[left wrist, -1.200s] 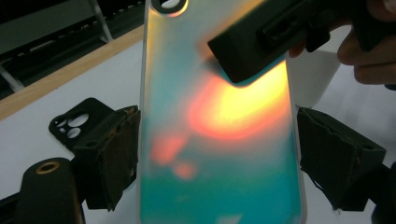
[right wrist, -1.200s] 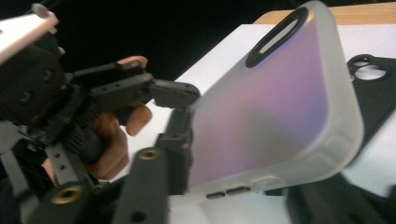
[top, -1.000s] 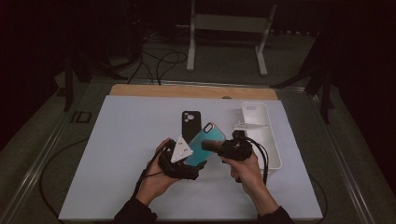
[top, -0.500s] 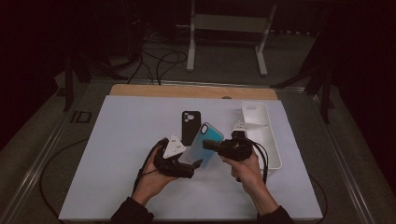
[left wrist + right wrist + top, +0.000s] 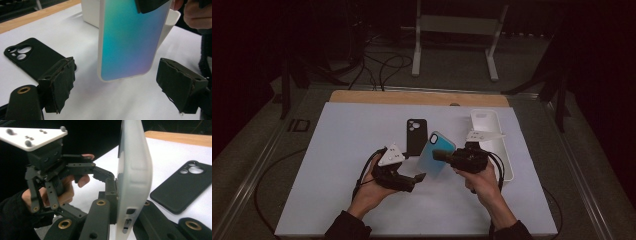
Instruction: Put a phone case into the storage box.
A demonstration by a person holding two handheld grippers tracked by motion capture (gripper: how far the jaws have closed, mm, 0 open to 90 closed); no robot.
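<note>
Right claw (image 5: 120, 220) grips teal case (image 5: 130, 40), its top cropped out

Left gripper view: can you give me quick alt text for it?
A teal-to-purple phone case hangs upright above the white table, pinched at its top by the right tongs, between the open left tongs. A black phone case lies flat at left.

I'm drawing the left gripper (image 5: 416, 178) back off the teal phone case (image 5: 439, 152), its jaws now spread wide apart.
</note>
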